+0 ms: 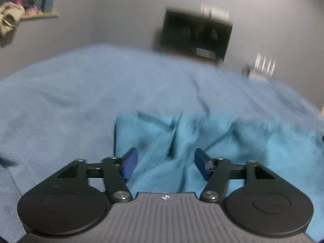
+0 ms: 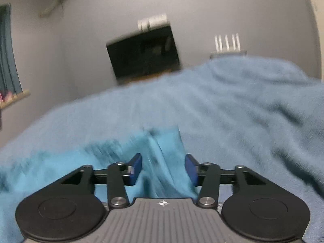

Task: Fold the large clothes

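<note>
Turquoise garment (image 1: 212, 141) lies rumpled on the paler blue blanket (image 1: 81, 93) covering the bed, right under both your grippers. Your left gripper (image 1: 165, 163) stands with its jaws well apart, blue pads clear of the cloth bunched between them. Your right gripper (image 2: 163, 169) is likewise parted, a fold of fabric rising between its pads ungripped.

A garment (image 1: 212, 141) lay crumpled on a bed blanket (image 1: 70, 101), at the bed's near edge. Beyond the far edge, a dark screen (image 1: 196, 34) stood against the wall; a shelf (image 1: 38, 15) sat far left.
</note>
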A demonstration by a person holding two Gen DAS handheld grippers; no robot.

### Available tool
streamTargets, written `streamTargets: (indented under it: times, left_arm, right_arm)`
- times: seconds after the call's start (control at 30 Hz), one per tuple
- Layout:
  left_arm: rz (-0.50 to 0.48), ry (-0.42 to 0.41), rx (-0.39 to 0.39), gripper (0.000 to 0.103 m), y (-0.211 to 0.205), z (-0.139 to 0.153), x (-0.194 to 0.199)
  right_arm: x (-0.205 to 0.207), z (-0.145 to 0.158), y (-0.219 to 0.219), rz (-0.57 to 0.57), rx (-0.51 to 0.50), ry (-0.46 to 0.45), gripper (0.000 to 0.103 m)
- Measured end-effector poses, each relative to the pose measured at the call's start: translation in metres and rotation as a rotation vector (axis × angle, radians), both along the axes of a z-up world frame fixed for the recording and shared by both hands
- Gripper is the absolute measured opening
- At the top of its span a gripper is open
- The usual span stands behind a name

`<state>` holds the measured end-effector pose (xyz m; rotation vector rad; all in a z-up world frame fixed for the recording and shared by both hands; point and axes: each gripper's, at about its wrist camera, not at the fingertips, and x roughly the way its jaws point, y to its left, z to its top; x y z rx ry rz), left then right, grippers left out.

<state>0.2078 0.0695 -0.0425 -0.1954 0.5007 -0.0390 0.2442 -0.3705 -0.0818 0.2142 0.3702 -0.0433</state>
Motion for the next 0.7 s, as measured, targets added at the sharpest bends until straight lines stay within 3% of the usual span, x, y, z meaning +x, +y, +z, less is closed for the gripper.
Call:
streamTargets:
  times: [0.1,0.17,0.3,0.37,0.47,0.57,0.7]
  left_arm:
    - [-0.094,-0.086,-0.021,0.069,-0.025,0.017,-0.014]
    - [-0.164,-0.114,0.006,0.077,-0.053,0.018,-0.017]
    - [-0.265,-0.071,0.1,0.079,-0.107,-0.008,-0.012]
    - [-0.274,0.024,0.155,0.079,-0.123,-0.032,0.001]
    - [-0.276,0.109,0.167,0.079,-0.127,-0.057,0.013]
    - [-0.285,0.115,0.223,0.082,-0.132,-0.063,0.016]
    - [-0.278,0.114,0.22,0.082,-0.135,-0.062,0.018]
  right_arm:
    - [-0.014,0.015,0.033,0.112,-0.03,-0.074,0.052]
    - [-0.017,0.018,0.06,0.207,-0.064,-0.086,0.052]
    - [-0.014,0.0,0.117,0.354,-0.225,-0.038,0.051]
    - [-0.005,-0.021,0.137,0.368,-0.339,0.054,0.05]
    - [0.006,-0.055,0.147,0.365,-0.374,0.152,0.05]
    - [0.009,-0.073,0.154,0.358,-0.398,0.149,0.052]
    - [0.004,-0.073,0.165,0.348,-0.41,0.132,0.053]
